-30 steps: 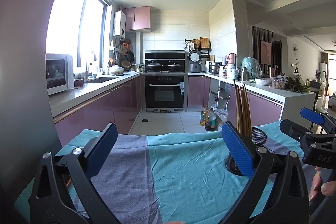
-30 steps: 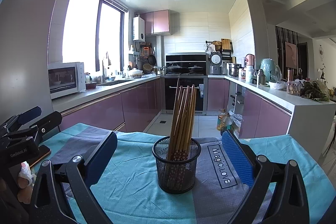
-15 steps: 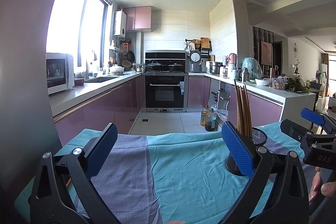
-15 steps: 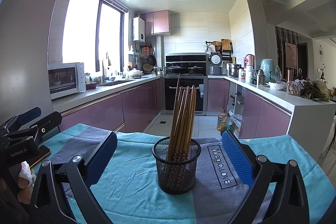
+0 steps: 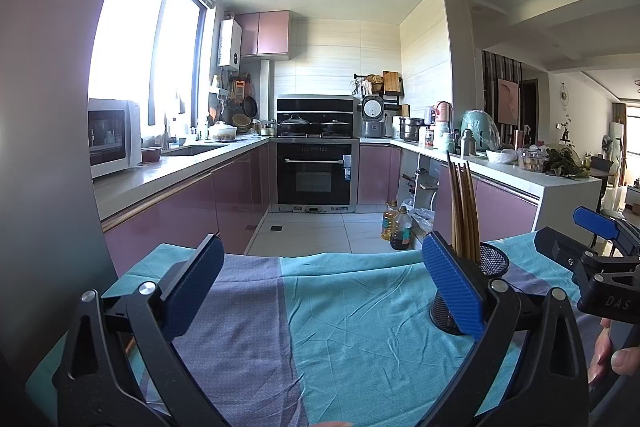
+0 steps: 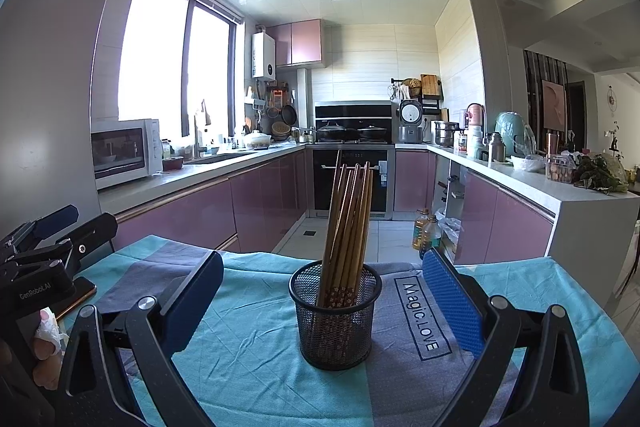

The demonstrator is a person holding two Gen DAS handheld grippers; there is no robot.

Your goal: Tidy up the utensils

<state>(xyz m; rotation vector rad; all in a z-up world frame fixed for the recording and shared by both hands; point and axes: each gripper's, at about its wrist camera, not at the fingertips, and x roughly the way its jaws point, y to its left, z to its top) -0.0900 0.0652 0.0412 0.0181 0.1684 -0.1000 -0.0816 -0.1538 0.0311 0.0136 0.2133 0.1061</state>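
A black mesh cup stands upright on the teal and grey tablecloth, holding several wooden chopsticks that lean slightly right. My right gripper is open and empty, its blue pads on either side of the cup, just in front of it. My left gripper is open and empty over bare cloth; the cup sits behind its right pad. The right gripper also shows in the left wrist view, at the right edge.
The cloth-covered table ends at its far edge, with kitchen floor beyond. Pink cabinets with counters run along both sides. Oil bottles stand on the floor. A phone-like flat object lies at the table's left, by the left gripper.
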